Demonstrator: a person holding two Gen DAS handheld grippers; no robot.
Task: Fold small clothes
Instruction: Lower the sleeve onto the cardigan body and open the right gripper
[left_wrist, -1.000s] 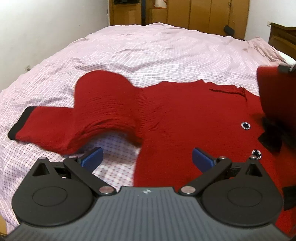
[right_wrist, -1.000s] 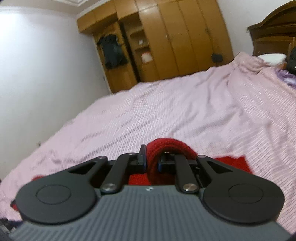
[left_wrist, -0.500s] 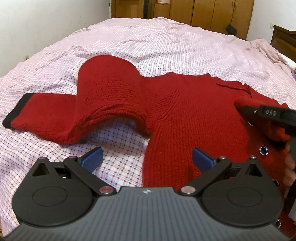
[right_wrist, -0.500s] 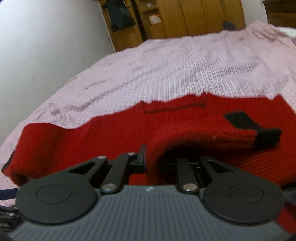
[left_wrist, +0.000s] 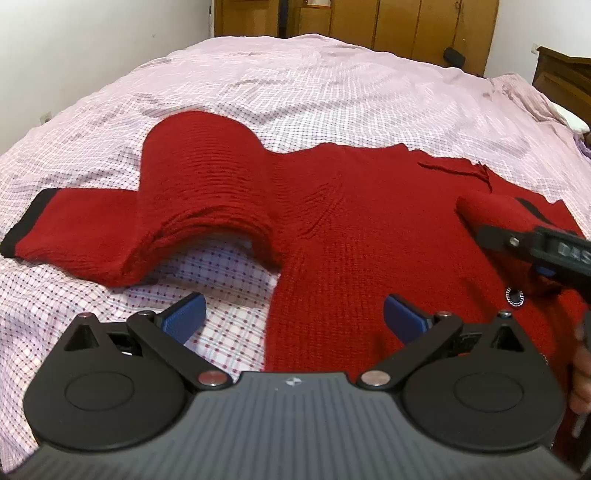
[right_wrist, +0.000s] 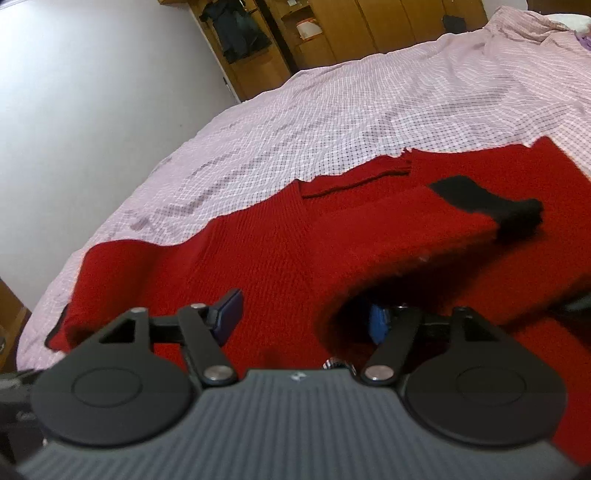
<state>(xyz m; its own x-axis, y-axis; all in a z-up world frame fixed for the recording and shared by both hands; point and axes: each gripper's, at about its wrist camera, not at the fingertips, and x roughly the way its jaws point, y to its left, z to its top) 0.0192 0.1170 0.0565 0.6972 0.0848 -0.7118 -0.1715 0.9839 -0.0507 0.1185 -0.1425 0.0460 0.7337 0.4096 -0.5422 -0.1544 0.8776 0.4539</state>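
The red knitted cardigan (left_wrist: 369, 229) lies spread on the bed (left_wrist: 295, 92), its right sleeve (right_wrist: 424, 229) just folded across the chest with the black cuff (right_wrist: 480, 199) resting near the neckline. The right tongs (right_wrist: 306, 317) are opening to let that sleeve go, the knit draped over one pad but no longer pinched. The left tongs (left_wrist: 293, 317) hang open and empty over the hem below the other sleeve (left_wrist: 110, 229), which by my reading calls for folding next.

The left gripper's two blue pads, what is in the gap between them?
In the left wrist view, the open left gripper frames pink checked bedsheet and the red knitted sweater edge; neither pad touches cloth.
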